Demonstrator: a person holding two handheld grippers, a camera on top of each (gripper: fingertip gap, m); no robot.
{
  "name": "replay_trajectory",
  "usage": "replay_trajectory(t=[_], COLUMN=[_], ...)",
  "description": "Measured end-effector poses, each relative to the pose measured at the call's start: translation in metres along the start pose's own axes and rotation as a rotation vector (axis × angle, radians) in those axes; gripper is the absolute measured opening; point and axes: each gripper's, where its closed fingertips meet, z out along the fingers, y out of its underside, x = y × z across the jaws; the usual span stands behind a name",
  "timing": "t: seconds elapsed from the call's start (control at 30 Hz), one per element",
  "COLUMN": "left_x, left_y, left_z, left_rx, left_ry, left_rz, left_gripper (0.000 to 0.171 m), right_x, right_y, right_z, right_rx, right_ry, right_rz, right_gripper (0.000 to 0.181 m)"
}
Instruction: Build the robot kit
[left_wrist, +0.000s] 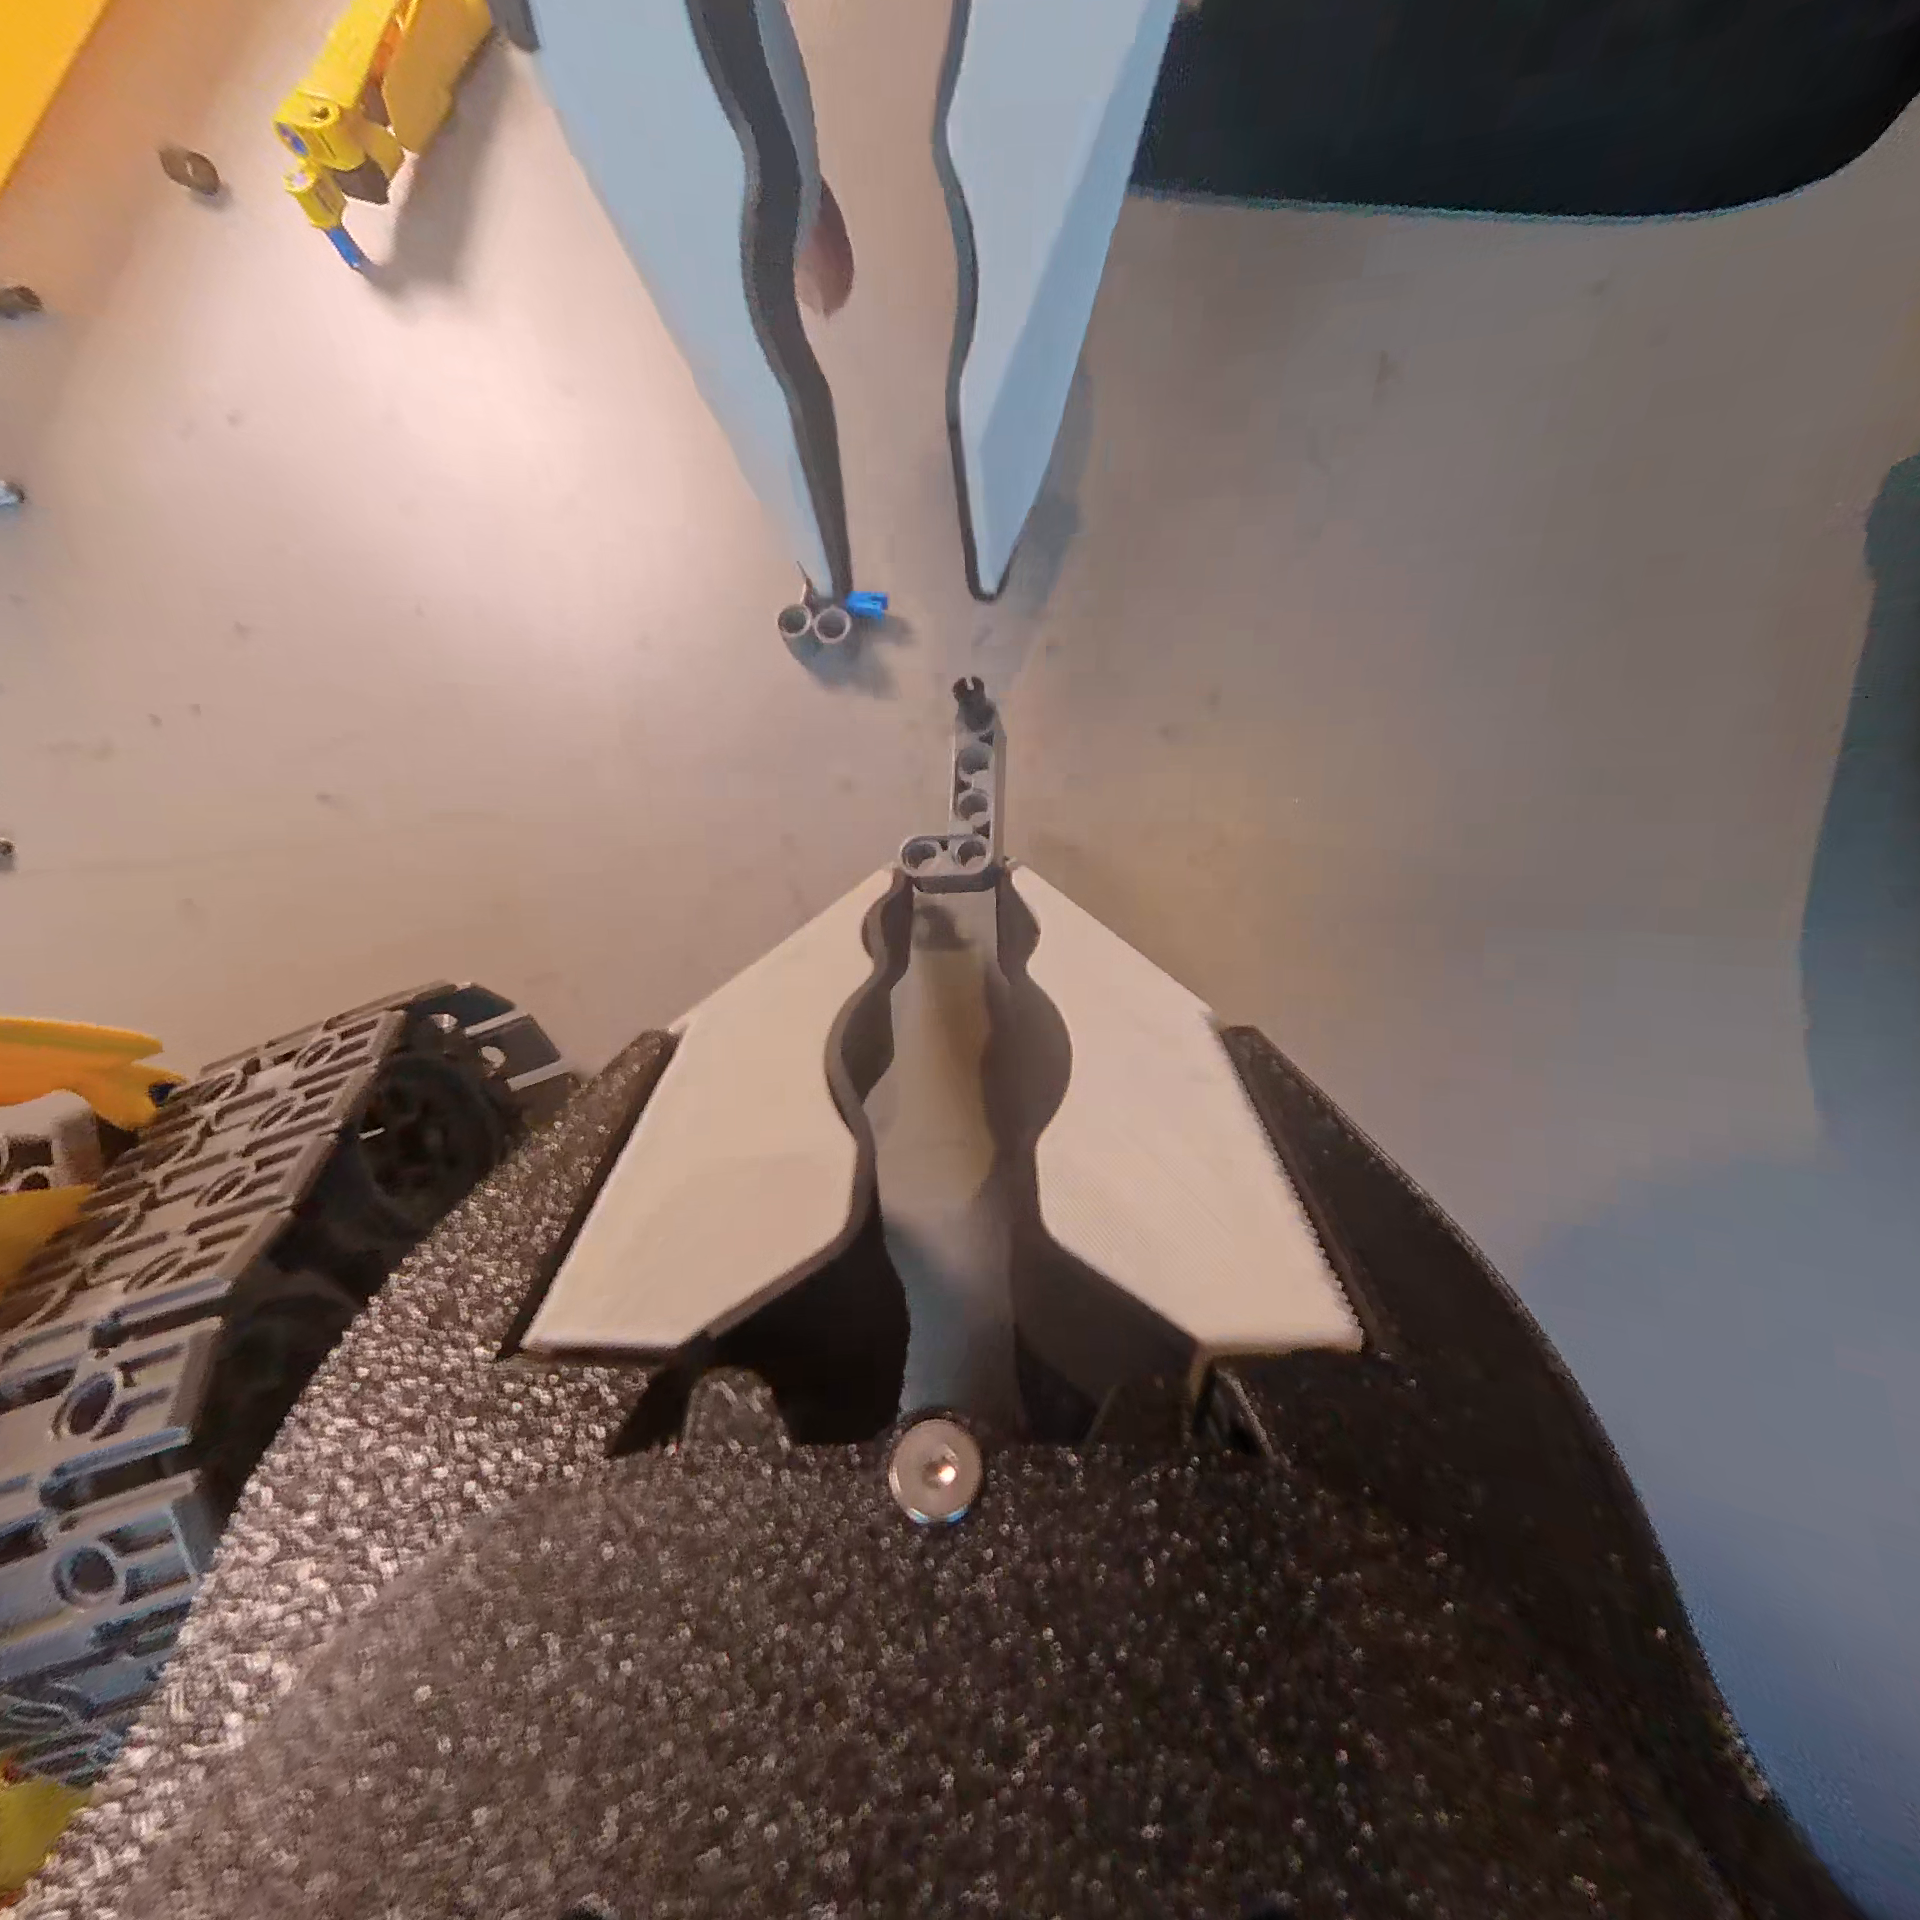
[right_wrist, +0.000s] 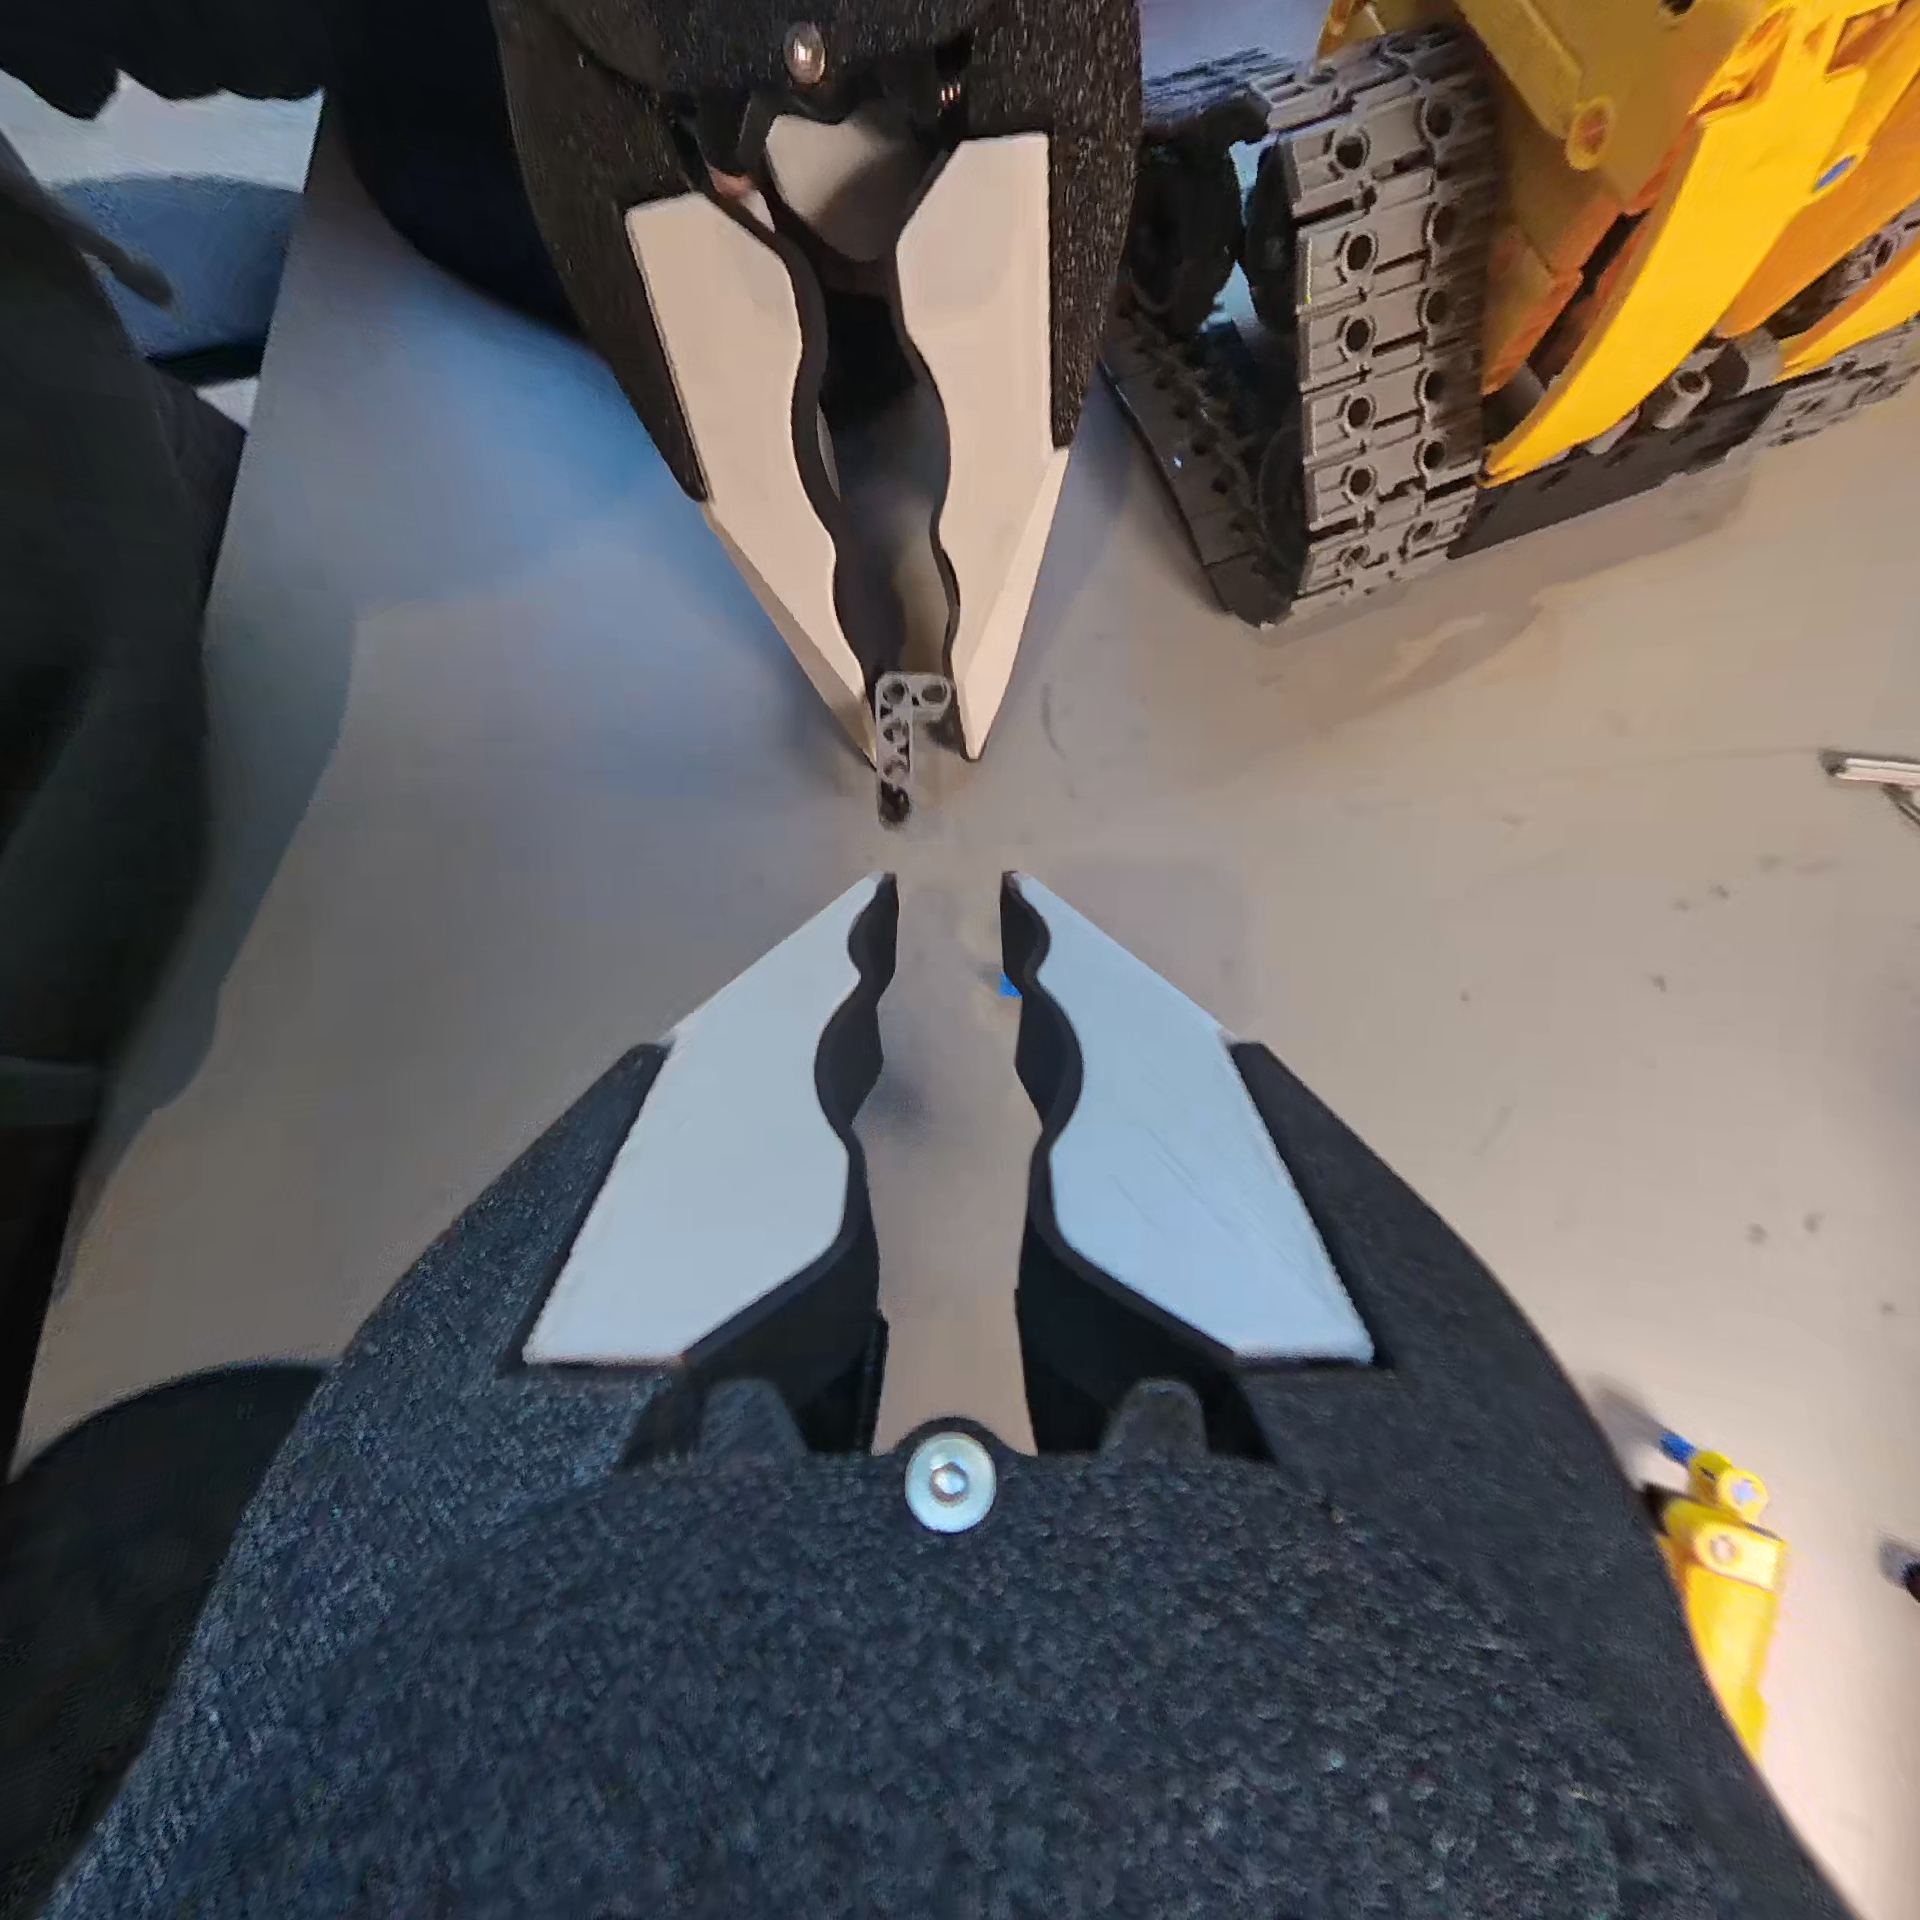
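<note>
Left hand-held gripper: I have its fingers closed on a small grey L-shaped beam; the short arm sits clamped between the tips and the long arm sticks out ahead of them, with a black pin in its far end.
Right hand-held gripper: I see its jaws parted with a narrow gap and nothing between them; it faces my left one tip to tip, a short way off the pin end of the beam.
Beam from the right side: the grey L-shaped beam hangs from the left hand-held gripper, just ahead of my right tips and not touching them.
Loose part: a small grey double connector with a blue pin lies on the table, touching or just beside one tip of the right hand-held gripper; I cannot tell which.
Beside the left hand-held gripper: a yellow tracked toy vehicle built of bricks, its grey track close to the gripper body.
Farther off: a small yellow brick assembly on the table, beyond the right hand-held gripper.
</note>
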Motion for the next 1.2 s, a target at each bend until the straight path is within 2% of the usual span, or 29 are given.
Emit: replay_trajectory(t=[0.2,0.37,0.5,0.57,0.63,0.7,0.8,0.87,0.93,1.03,1.2], left_x=[0.000,0.000,0.000,0.001,0.002,0.001,0.001,0.003,0.007,0.005,0.007], left_y=[0.000,0.000,0.001,0.001,0.001,0.000,-0.010,-0.016,-0.013,-0.002,-0.001], left_z=[0.000,0.000,0.000,0.000,-0.001,-0.003,-0.008,-0.010,-0.007,0.000,0.000], left_rx=[0.002,0.002,0.002,0.002,0.002,0.015,0.072,0.105,0.078,0.006,0.004], left_ry=[0.008,0.012,0.022,0.029,0.035,0.040,0.052,0.050,0.055,0.033,0.044], left_rz=[-0.022,-0.028,-0.049,-0.050,-0.056,-0.072,-0.079,-0.064,-0.048,-0.032,-0.039], left_gripper=[0.016,0.015,0.015,0.015,0.016,0.028,0.032,0.028,0.017,0.015,0.015], right_x=[0.017,-0.005,-0.012,-0.011,-0.011,-0.010,-0.014,-0.016,-0.016,-0.015,-0.013], right_y=[0.021,-0.005,-0.001,0.001,0.002,0.003,0.006,0.008,0.005,0.003,0.007], right_z=[-0.004,0.006,0.030,0.037,0.036,0.031,0.025,0.026,0.031,0.034,0.033], right_rx=[-0.085,-0.009,-0.057,-0.077,-0.103,-0.150,-0.248,-0.299,-0.307,-0.285,-0.250], right_ry=[0.006,-0.067,-0.076,-0.064,-0.076,-0.073,-0.081,-0.082,-0.081,-0.083,-0.074], right_rz=[0.000,-0.033,-0.044,-0.047,-0.041,-0.040,-0.067,-0.088,-0.092,-0.085,-0.064], right_gripper=[0.020,0.020,0.019,0.008,0.007,0.007,0.007,0.007,0.007,0.008,0.008])
